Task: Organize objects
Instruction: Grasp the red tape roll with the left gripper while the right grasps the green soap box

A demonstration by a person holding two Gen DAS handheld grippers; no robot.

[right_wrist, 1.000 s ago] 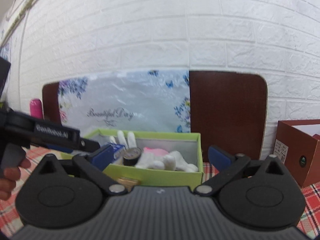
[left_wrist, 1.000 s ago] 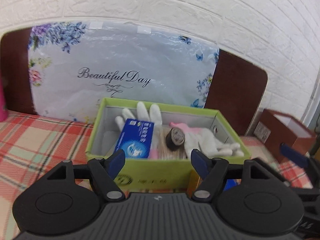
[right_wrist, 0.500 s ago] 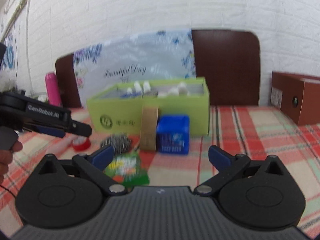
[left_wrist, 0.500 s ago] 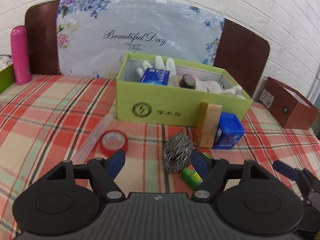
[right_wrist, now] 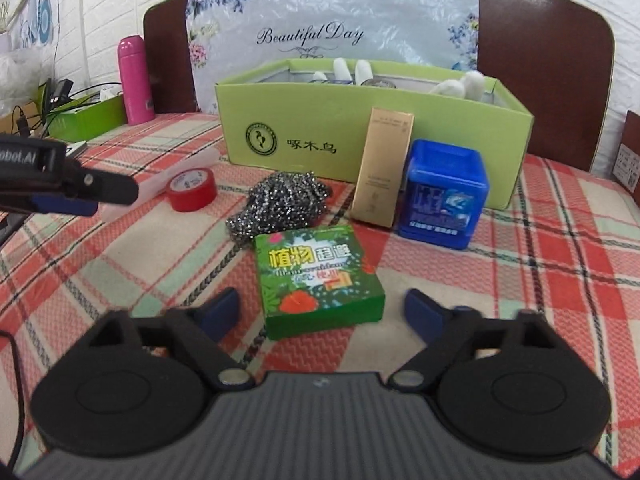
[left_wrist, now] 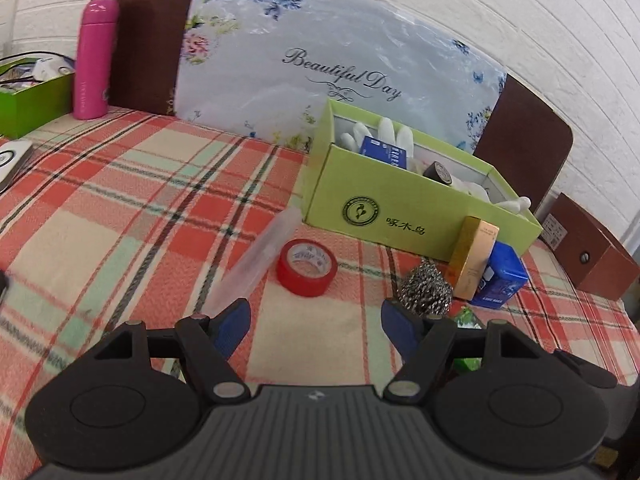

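A light green open box (left_wrist: 404, 204) (right_wrist: 320, 128) stands on the plaid cloth and holds white gloves (left_wrist: 384, 130), a blue packet (left_wrist: 383, 151) and a dark roll (left_wrist: 438, 172). In front of it lie a red tape roll (left_wrist: 307, 267) (right_wrist: 191, 189), a clear tube (left_wrist: 260, 256), a steel scourer (left_wrist: 426, 288) (right_wrist: 280, 204), a gold carton (right_wrist: 382, 166), a blue tub (right_wrist: 442, 198) and a green flat box (right_wrist: 318, 278). My left gripper (left_wrist: 316, 322) is open, just short of the tape. My right gripper (right_wrist: 322, 310) is open with the green box between its fingers.
A pink bottle (left_wrist: 94, 58) and a green box with cables (left_wrist: 32, 88) stand at the far left. A brown box (left_wrist: 592, 256) is at the right. A floral bag (left_wrist: 320, 68) leans on the headboard behind the green box.
Both grippers have pulled back and down from the green box, so the loose items on the cloth now show. The right gripper has come down around the green flat box.
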